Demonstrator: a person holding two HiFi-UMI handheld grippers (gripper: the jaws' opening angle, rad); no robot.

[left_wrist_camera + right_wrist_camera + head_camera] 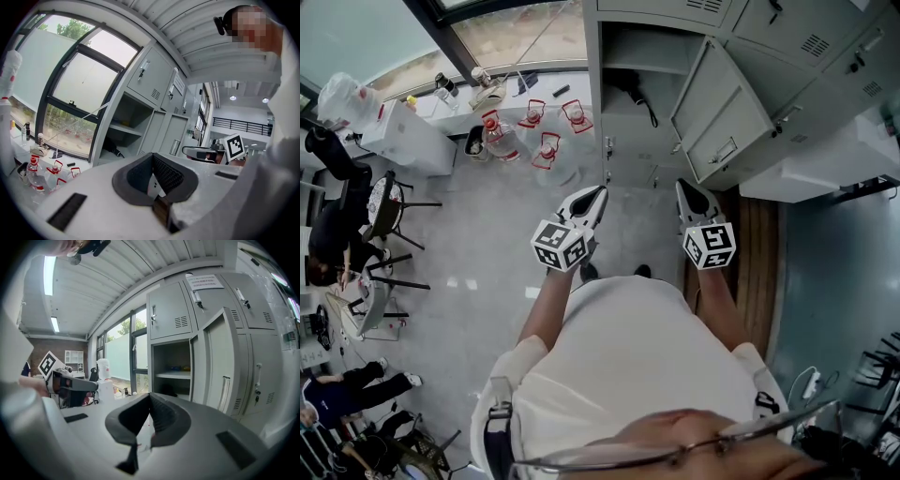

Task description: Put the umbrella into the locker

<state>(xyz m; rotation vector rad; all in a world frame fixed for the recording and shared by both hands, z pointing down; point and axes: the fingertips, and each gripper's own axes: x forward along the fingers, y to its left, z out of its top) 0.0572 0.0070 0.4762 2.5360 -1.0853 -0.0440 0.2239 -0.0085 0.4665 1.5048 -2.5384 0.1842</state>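
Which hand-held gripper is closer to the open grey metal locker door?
Right. In the head view, the right hand-held gripper points at the space just below the open grey metal locker door. The left hand-held gripper sits farther away, off to the door's left.

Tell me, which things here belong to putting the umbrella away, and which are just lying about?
Job: open locker, its swung-out door, the dark bundle inside it (probably the umbrella), left tongs and right tongs, both shut, empty.
Lying about: water jugs by the window, white cabinet, black chair, neighbouring closed lockers.
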